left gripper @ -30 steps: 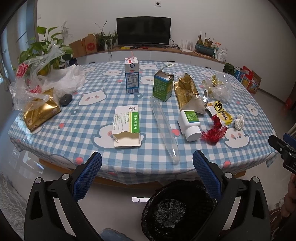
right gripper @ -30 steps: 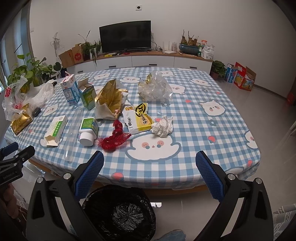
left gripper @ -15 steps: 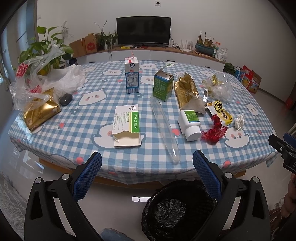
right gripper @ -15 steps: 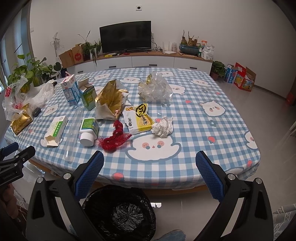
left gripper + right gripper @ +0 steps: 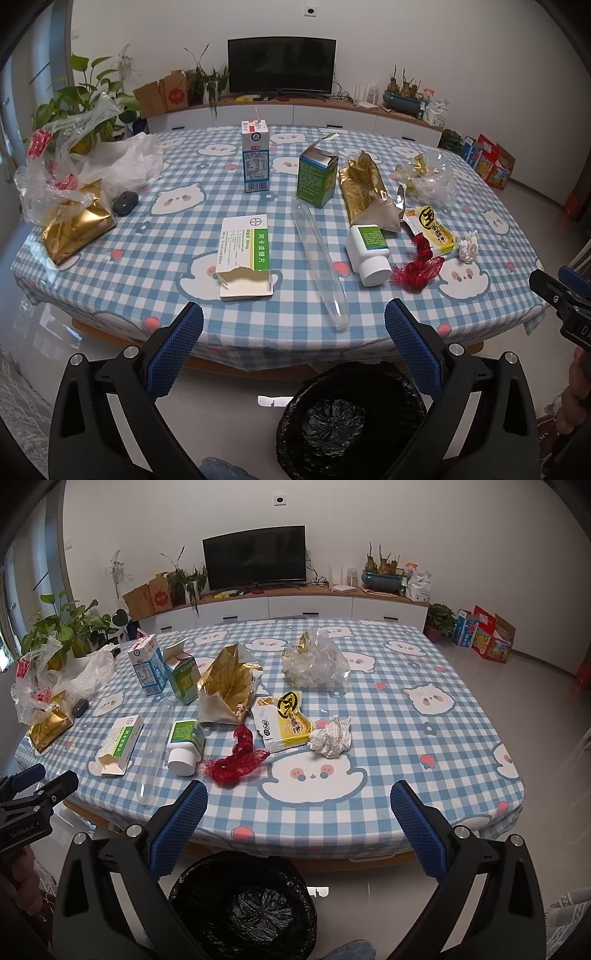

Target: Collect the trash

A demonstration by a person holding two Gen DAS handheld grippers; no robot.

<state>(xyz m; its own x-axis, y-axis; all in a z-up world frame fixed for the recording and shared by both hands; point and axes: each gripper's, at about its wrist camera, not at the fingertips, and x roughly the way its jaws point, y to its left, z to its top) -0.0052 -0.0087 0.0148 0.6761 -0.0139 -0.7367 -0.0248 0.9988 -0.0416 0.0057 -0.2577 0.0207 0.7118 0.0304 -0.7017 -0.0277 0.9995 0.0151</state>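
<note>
The left gripper (image 5: 293,334) hangs off the near edge of the table (image 5: 147,258), its blue-padded fingers (image 5: 173,349) spread wide with nothing between them. The right gripper (image 5: 297,812) holds the same posture further along that edge, jaws apart and empty. Both sit above a bin lined with a black bag (image 5: 243,904), which stands on the floor just in front of the table.

The trash lies scattered on the blue-and-white checked tablecloth. Positions below are given relative to the white pill bottle (image 5: 367,251), which lies on its side near the front edge, green label up, cap toward the cameras.

- Red mesh net (image 5: 417,267): crumpled, just to the right of the bottle.
- Yellow snack wrapper (image 5: 432,229): flat, behind the net.
- Crumpled white tissue (image 5: 467,247): to the right of the wrapper.
- Clear plastic tube (image 5: 319,258): long, lying lengthwise, just left of the bottle.
- White-and-green medicine box (image 5: 245,254): flat, torn open at its near end, further left.
- Gold foil bag (image 5: 364,192): crumpled and open, directly behind the bottle.
- Green carton (image 5: 316,179): upright, top flaps open, behind and to the left.
- Blue-and-white milk carton (image 5: 255,157): upright with a straw, left of the green carton.
- Clear plastic wrapping (image 5: 426,179): bunched, well behind and to the right.
- Second gold bag (image 5: 74,227) and loose plastic bags (image 5: 92,162): at the far left of the table.
</note>
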